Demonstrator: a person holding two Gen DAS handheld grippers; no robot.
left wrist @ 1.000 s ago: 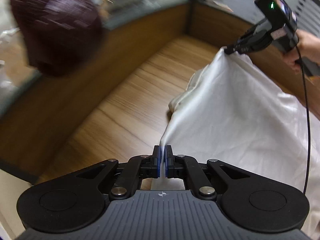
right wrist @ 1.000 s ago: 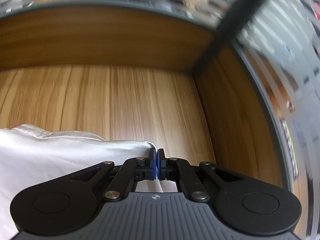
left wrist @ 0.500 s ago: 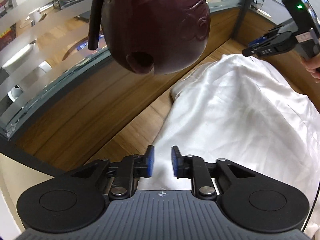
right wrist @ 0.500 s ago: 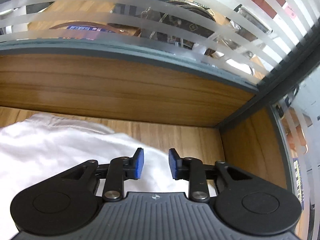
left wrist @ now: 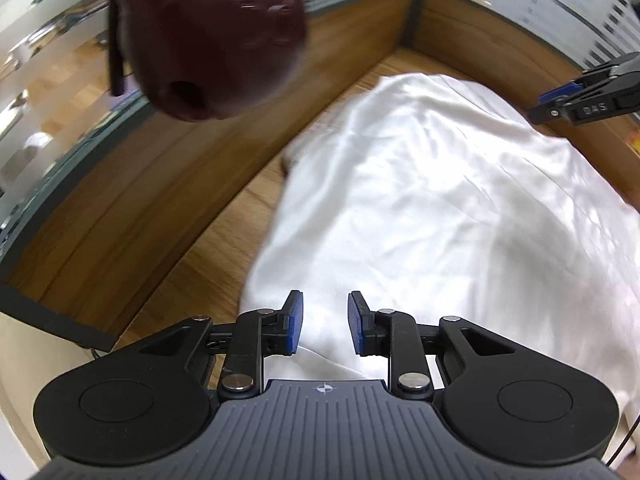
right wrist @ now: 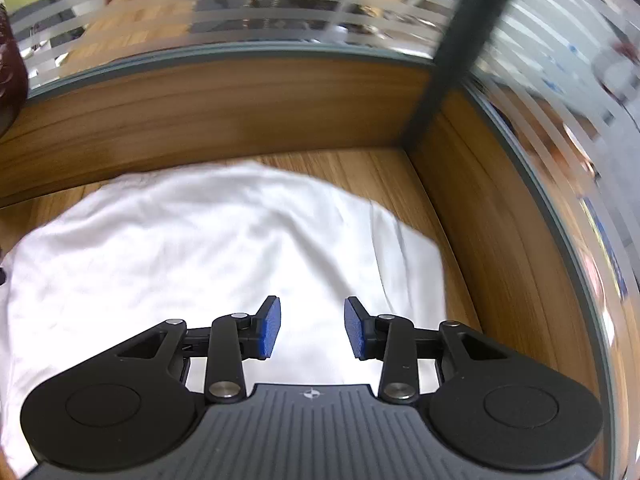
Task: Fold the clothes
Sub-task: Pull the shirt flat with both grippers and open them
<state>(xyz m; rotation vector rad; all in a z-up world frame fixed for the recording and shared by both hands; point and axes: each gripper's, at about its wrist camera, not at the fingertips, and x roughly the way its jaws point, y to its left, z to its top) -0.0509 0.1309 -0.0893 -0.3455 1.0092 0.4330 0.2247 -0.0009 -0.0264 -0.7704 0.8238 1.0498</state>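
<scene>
A white satin garment (left wrist: 440, 208) lies spread flat on the wooden table (left wrist: 192, 264), reaching toward the far corner. My left gripper (left wrist: 325, 326) hovers over its near left edge, jaws still opening, nothing between the blue pads. In the right wrist view the same white garment (right wrist: 192, 248) fills the table below my right gripper (right wrist: 313, 326), whose jaws are also opening with only air between them. The right gripper's fingers (left wrist: 580, 96) show at the right edge of the left wrist view, above the cloth's far side.
A dark maroon carved object (left wrist: 208, 36) hangs close at the upper left of the left wrist view. Wooden partition walls (right wrist: 240, 104) topped by striped frosted glass (right wrist: 280, 8) enclose the table, with a dark post (right wrist: 452, 44) at the corner.
Both grippers let go of the white garment's corners and opened. The cloth, held up and stretched a second ago, now lies flat. The right gripper pulled back over it.
</scene>
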